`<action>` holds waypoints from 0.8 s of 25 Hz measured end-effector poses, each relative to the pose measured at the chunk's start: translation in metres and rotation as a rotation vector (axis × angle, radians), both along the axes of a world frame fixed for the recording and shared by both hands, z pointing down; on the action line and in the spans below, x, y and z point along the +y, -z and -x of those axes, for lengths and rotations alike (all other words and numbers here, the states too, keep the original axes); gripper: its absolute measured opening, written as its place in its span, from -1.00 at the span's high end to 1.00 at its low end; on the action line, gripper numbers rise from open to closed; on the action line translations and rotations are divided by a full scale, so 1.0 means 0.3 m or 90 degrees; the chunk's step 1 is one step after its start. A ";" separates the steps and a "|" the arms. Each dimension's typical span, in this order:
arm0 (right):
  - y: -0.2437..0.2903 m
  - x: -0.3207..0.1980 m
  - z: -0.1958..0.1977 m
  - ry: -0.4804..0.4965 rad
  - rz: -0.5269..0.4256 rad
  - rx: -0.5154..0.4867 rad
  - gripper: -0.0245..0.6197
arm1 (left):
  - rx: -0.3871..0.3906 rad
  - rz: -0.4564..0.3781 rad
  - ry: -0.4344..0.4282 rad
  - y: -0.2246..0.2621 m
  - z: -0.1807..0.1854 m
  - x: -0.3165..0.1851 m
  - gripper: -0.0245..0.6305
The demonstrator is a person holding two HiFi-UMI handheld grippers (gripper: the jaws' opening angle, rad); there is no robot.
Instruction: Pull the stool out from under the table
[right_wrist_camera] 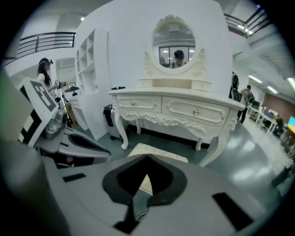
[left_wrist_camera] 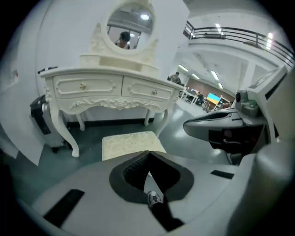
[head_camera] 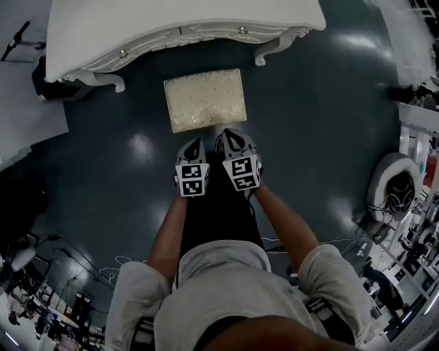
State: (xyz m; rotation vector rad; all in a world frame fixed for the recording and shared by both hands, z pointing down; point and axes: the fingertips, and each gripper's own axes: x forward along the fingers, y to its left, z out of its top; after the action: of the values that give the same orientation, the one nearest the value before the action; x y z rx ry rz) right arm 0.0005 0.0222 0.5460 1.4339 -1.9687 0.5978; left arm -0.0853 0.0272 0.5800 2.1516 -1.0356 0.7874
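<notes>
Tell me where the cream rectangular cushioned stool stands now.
In the head view the stool stands centrally on the dark floor, in front of the white carved table and just beyond the left gripper and the right gripper.

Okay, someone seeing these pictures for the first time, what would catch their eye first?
The ornate white dressing table with its oval mirror fills the back of both gripper views. A cream cushioned stool stands on the dark floor just in front of it. Near the stool, the left gripper and right gripper hang side by side, both shut and empty.
</notes>
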 end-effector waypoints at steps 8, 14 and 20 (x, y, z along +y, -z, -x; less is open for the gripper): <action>0.315 -0.003 0.092 0.001 -0.032 0.013 0.88 | 0.001 -0.087 -0.034 0.328 0.025 -0.054 0.91; 0.542 -0.108 0.066 0.036 -0.097 0.062 0.88 | 0.056 -0.100 -0.068 0.434 -0.034 -0.150 0.91; 0.690 -0.030 0.051 -0.013 -0.117 0.033 0.88 | 0.076 -0.151 -0.080 0.653 -0.047 -0.122 0.91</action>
State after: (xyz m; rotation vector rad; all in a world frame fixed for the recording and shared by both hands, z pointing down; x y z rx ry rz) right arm -0.0148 0.0132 0.3389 1.5646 -2.0141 0.3920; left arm -0.0711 -0.0094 0.3840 2.4529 -0.9811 0.6090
